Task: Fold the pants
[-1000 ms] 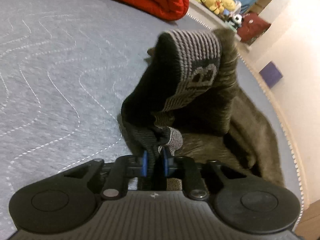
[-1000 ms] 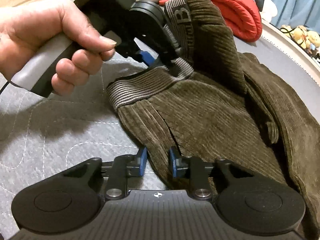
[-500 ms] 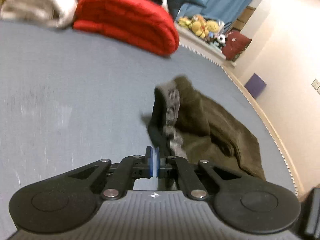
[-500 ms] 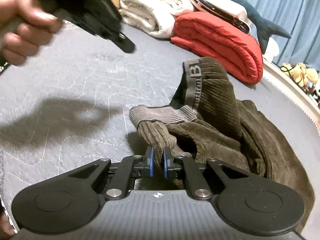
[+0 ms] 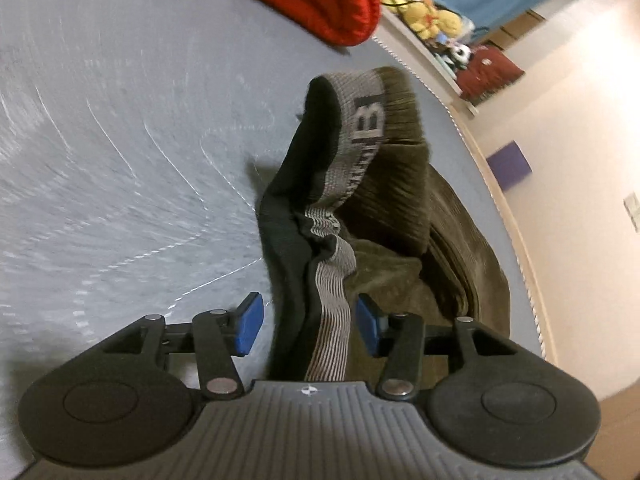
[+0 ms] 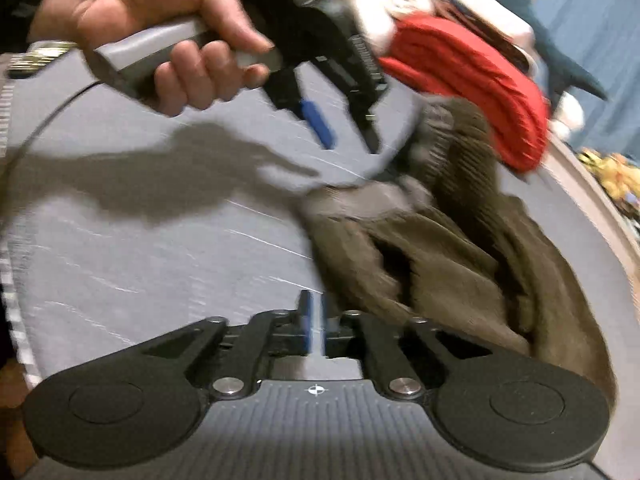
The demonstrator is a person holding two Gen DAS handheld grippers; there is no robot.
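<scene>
Opening its jaws within the last half second, the left gripper now stands released, its blue pads apart on either side of the grey striped waistband without pressing it; a second ago those pads were clamped on that band. The right gripper has also just parted slightly, and nothing shows between its pads; the blur hides more. I judge this a regrasp: the olive-brown corduroy pants are loose and no fold is made yet. They lie crumpled on the grey quilted bed, towards its right edge, waistband at the near-left end, partly standing up, the bunched legs trailing far-right. The long axis runs roughly near-left to far-right.
</scene>
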